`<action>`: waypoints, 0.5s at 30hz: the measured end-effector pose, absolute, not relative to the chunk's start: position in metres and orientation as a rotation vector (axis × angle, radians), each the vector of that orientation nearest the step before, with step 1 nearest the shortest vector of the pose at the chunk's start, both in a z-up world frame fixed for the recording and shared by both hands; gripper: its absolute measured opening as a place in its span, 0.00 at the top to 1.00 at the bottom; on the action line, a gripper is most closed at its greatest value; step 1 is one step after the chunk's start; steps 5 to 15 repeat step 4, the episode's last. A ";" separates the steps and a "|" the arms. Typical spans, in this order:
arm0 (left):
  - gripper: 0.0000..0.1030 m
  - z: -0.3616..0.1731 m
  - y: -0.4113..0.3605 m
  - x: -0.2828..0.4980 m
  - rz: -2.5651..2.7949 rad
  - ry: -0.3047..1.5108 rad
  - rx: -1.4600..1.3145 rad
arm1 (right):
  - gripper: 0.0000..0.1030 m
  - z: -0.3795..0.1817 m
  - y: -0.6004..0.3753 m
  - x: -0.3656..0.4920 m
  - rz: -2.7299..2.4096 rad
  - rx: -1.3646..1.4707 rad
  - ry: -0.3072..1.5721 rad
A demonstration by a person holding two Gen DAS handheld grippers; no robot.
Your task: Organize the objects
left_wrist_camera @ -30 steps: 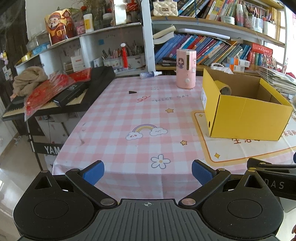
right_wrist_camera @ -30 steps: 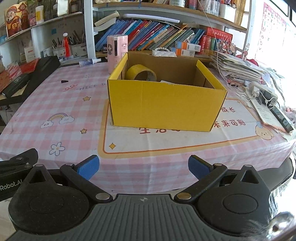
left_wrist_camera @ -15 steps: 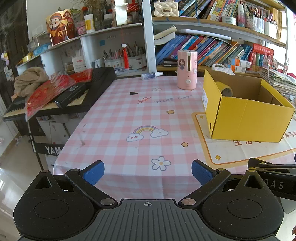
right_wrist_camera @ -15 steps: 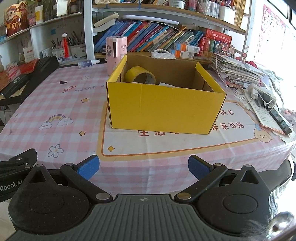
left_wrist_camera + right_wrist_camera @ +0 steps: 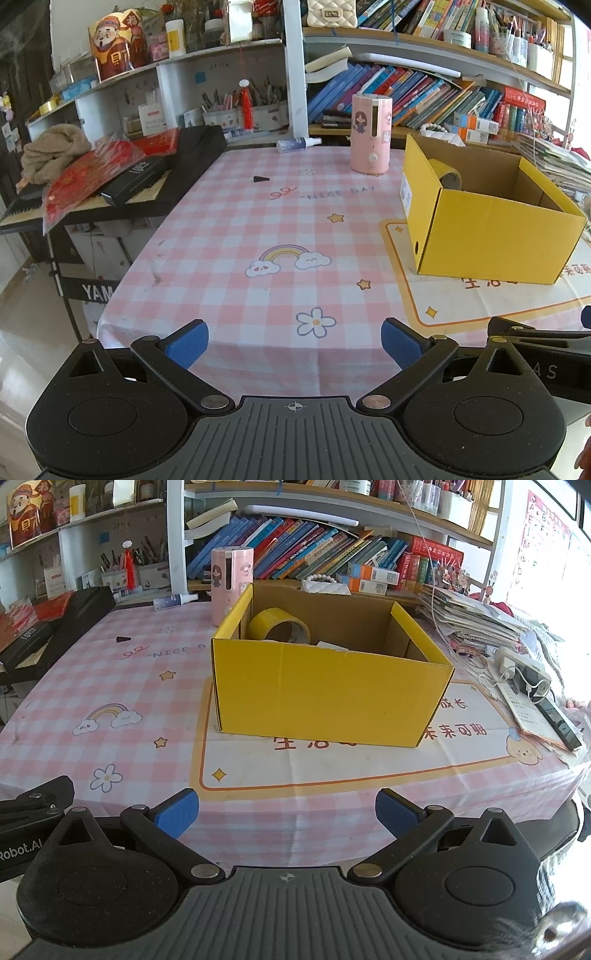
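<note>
- Cardboard box [image 5: 332, 694], yellow and open-topped, stands on the right half of the table [image 5: 236, 236], on a cream printed mat [image 5: 369, 764] with an orange border; its near wall faces the table's near edge.
- Yellow tape roll [image 5: 279, 629] leans inside the box at its far-left corner; a white flat item [image 5: 330, 645] lies beside it, too hidden to identify.
- Pink cylindrical humidifier [image 5: 370, 133] stands upright near the far edge, just behind the box's far-left corner.
- Small spray bottle [image 5: 298, 144] lies on its side at the far edge, left of the humidifier.
- Small black piece [image 5: 260, 179] sits alone on the pink checked tablecloth, toward the far-left part.
- Left gripper [image 5: 294, 341] hovers at the near edge, over the left half of the table, jaws spread wide with nothing between them.
- Right gripper [image 5: 287, 814] hovers at the near edge, facing the box, jaws likewise spread wide and empty.
- Stack of papers [image 5: 476, 620], a power strip [image 5: 521, 664] and a phone [image 5: 559, 722] crowd the right edge.
- Electronic keyboard [image 5: 122, 188] stands off the left edge; bookshelves [image 5: 332, 554] rise behind the far edge.
</note>
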State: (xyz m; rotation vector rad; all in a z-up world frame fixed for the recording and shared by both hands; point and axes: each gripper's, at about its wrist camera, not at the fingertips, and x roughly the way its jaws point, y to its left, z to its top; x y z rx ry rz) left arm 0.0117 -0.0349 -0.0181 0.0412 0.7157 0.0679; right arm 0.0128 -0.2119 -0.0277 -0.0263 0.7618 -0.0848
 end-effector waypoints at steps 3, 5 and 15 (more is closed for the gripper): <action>0.02 -0.018 -0.034 0.013 0.070 0.715 0.042 | 0.00 -0.029 -0.211 0.015 -0.081 -0.026 0.768; 0.02 -0.018 -0.034 0.014 0.070 0.715 0.041 | 0.00 -0.029 -0.210 0.016 -0.080 -0.026 0.769; 0.02 -0.018 -0.034 0.014 0.070 0.715 0.041 | 0.00 -0.029 -0.210 0.016 -0.080 -0.026 0.769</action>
